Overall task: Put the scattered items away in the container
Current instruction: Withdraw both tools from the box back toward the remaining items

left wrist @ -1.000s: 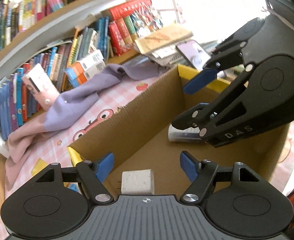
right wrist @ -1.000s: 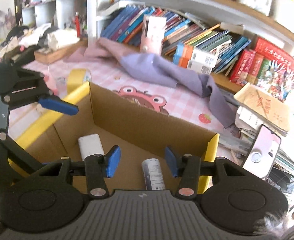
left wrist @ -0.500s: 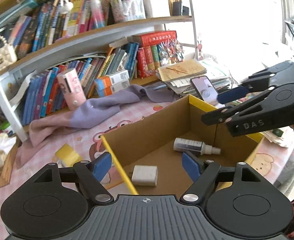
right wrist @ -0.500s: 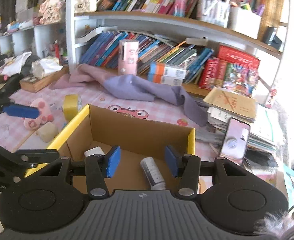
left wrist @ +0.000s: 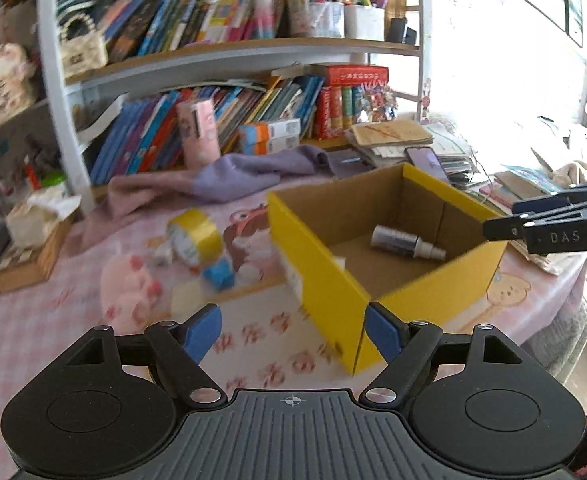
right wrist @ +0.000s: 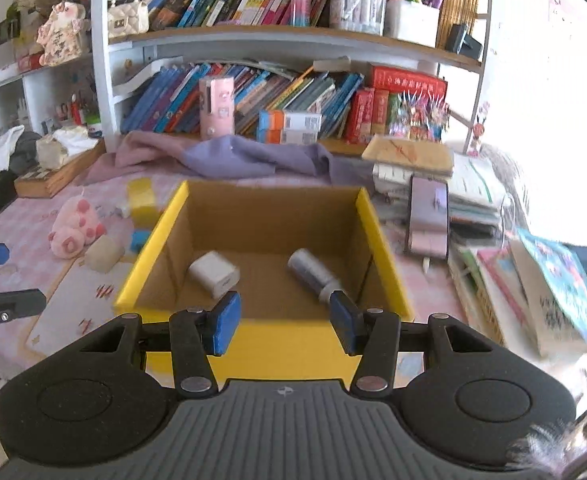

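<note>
A yellow-sided cardboard box stands on the pink tablecloth. Inside lie a white charger block and a small spray bottle. Left of the box lie a yellow tape roll, a pink plush, a beige block and a small blue item. My left gripper is open and empty, in front of the box's near corner. My right gripper is open and empty, just before the box's front wall.
A purple cloth lies behind the box below a full bookshelf. A phone rests on stacked books and papers at the right. A wooden tray with tissues stands at the left.
Both grippers have pulled up and back out of the box, both open. The charger and bottle stay inside. The left view has swung left, showing the scattered items.
</note>
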A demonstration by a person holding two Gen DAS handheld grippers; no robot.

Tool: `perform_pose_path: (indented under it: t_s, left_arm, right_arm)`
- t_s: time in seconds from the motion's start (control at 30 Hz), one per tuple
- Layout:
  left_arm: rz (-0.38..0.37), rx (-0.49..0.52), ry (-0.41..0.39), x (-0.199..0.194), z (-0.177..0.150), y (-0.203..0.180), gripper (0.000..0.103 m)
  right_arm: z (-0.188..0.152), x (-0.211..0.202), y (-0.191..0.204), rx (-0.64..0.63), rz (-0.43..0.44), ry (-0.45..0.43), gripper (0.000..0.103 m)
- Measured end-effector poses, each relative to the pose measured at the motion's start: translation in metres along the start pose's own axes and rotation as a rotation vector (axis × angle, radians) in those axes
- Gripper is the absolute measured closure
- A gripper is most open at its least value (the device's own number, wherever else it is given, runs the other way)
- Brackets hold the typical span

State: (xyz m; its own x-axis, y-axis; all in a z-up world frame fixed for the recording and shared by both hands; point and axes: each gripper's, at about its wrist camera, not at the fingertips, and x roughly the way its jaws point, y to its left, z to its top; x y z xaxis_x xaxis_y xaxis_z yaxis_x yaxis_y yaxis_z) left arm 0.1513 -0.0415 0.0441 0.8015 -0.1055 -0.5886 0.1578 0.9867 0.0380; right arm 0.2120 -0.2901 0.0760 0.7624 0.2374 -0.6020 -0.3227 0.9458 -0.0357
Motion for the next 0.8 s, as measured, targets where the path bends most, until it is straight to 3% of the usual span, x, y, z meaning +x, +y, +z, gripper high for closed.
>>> perform_pose_path:
  t_s: [0.23, 0.43, 0.8]
  left_arm:
    - [0.017, -0.017, 0.017, -0.033, -0.039, 0.02, 0.019]
    - [0.054, -0.043, 0.028, -0.057, -0.065, 0.035, 0.017]
    - [0.11, -0.101, 0.036, -0.083, -0.094, 0.059, 0.013]
  right_arm:
    - [-0.032, -0.026, 0.051, -0.02, 0.011, 0.025, 0.056]
    - [-0.052, -0.039, 0.094, -0.043, 0.07, 0.046, 0.056]
    - [-0.057, -0.047, 0.162, -0.164, 0.176, 0.036, 0.056]
